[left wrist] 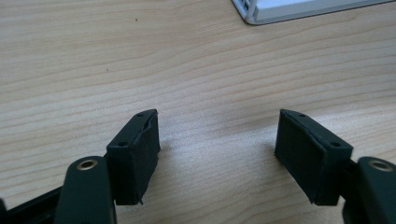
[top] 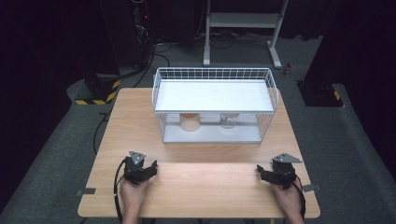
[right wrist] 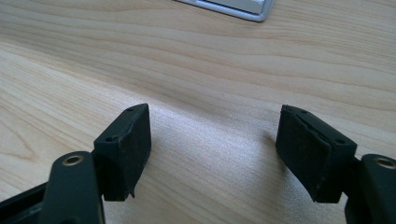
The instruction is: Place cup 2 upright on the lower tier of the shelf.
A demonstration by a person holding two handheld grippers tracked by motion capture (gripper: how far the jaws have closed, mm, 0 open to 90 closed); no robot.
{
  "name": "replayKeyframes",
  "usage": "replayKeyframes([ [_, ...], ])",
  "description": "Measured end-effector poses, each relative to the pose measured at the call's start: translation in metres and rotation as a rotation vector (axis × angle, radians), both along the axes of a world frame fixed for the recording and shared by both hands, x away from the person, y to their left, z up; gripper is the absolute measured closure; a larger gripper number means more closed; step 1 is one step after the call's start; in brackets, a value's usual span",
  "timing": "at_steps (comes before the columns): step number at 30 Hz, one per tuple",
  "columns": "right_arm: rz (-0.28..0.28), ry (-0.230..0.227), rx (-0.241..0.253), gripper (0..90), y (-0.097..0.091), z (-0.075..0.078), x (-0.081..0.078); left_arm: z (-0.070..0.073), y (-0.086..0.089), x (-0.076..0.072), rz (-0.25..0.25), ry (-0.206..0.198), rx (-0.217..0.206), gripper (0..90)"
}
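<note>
On the wooden table (top: 201,182) my left gripper (top: 148,167) rests near the front left, held by a hand, jaws pointing toward the middle. In the left gripper view it (left wrist: 217,140) stands open with only bare wood between the pads. My right gripper (top: 261,171) rests near the front right and in its own view (right wrist: 213,137) is open too, nothing between its pads. A white wire rack (top: 213,103) stands at the back of the table. Under its shelf sit a beige cup (top: 189,122) and a clear glass (top: 228,121).
A corner of the rack's white base (left wrist: 280,11) shows at the top of the left gripper view, and its edge (right wrist: 243,8) in the right gripper view. Cables and a stand (top: 243,21) lie on the dark floor behind the table.
</note>
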State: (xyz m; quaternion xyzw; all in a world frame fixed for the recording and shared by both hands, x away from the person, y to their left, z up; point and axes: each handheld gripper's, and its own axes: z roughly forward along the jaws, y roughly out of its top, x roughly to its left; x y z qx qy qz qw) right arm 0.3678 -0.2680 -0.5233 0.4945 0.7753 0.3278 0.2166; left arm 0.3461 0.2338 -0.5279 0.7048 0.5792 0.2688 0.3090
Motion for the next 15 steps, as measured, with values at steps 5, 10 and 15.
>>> replayKeyframes([
  [5, 0.0, 0.0, 0.0, 26.6, 0.0, 0.0, 0.0, -0.0003, 0.0011, 0.0008, 0.002, 0.004, -0.012, 28.0],
  [10, 0.0, 0.0, 0.0, 26.6, 0.0, 0.0, -0.0001, -0.0004, 0.001, 0.0008, 0.003, 0.004, -0.012, 27.9],
  [15, 0.0, 0.0, 0.0, 26.6, 0.0, 0.0, 0.0, -0.0003, 0.001, 0.0008, 0.002, 0.004, -0.012, 27.9],
])
